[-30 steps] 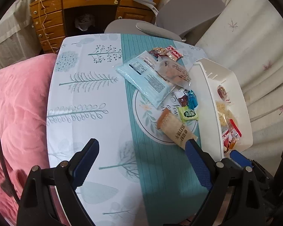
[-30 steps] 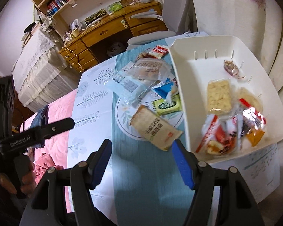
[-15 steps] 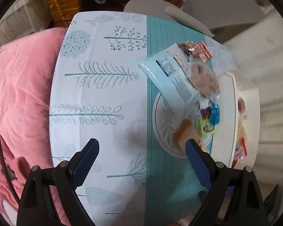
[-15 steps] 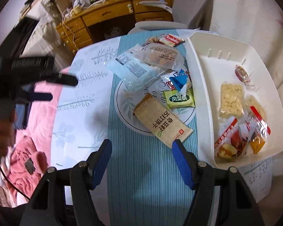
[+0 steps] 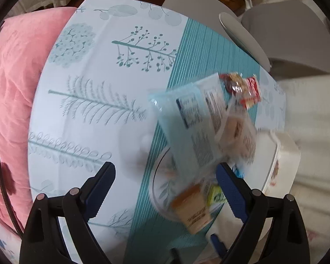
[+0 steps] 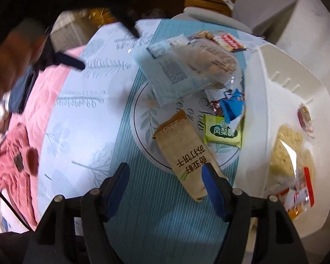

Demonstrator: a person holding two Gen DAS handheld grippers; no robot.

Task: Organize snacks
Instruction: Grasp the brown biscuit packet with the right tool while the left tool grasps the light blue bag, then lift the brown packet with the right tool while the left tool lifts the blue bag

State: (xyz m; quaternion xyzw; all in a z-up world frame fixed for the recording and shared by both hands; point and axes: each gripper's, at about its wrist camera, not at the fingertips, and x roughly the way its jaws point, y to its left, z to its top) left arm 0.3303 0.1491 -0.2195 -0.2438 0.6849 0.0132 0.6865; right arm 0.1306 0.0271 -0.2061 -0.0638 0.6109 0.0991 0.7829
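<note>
White bin on desk holds several wrapped snacks — brown packet outside. Left tool wide open, empty; right tool just opening, empty.

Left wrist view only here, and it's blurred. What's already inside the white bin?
Observer: The white bin holds a pale cracker pack, a small dark-red sweet and red-and-orange packets.
Operator: Is the right gripper holding anything?
Observer: No. The right gripper has jaws that have just been opening, with nothing gripped; the brown biscuit pack lies with its end by the right finger.
</note>
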